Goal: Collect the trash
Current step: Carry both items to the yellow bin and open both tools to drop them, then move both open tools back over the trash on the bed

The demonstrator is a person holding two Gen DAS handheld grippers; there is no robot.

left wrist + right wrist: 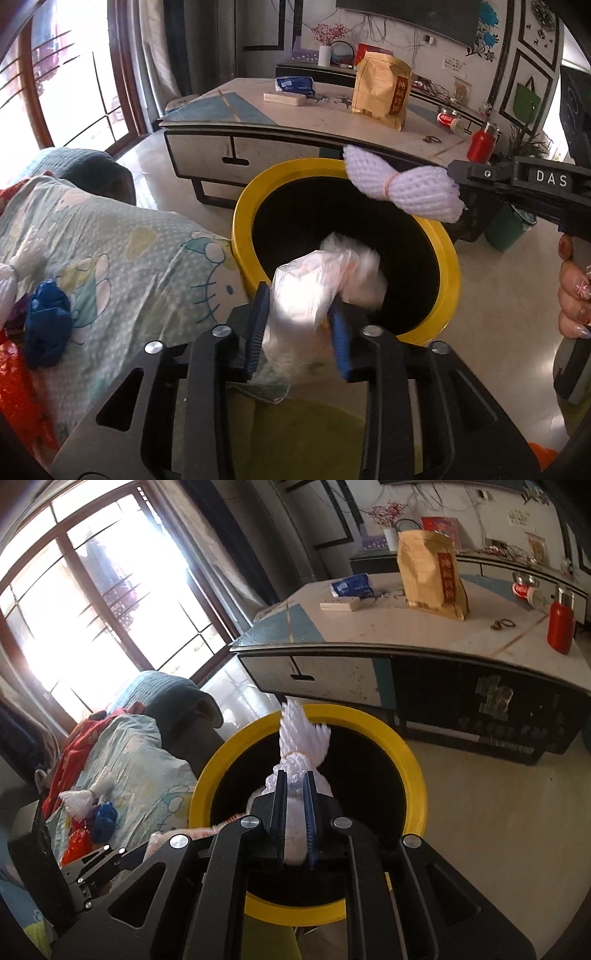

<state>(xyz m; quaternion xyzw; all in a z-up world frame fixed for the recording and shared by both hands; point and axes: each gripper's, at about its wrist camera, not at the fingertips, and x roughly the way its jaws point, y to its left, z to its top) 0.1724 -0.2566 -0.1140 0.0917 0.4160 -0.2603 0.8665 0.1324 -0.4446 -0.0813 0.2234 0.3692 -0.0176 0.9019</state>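
A round bin with a yellow rim (243,206) and a black inside stands on the floor beside the couch. My left gripper (299,325) hangs over its near edge, blue pads pressed on a crumpled clear plastic bag (306,291) whose far end droops blurred into the bin. From the right, my right gripper (458,184) reaches over the bin, shut on a white foam net (391,181) tied with a rubber band. In the right wrist view the foam net (301,734) sticks out beyond the right gripper (295,786), above the yellow rim (410,760).
A couch with a patterned blanket (110,240) lies left of the bin, with a blue crumpled piece (48,325), another white foam net (79,801) and a red wrapper (75,843) on it. Behind the bin a low table (332,125) carries a yellow bag (380,88) and a red bottle (480,144).
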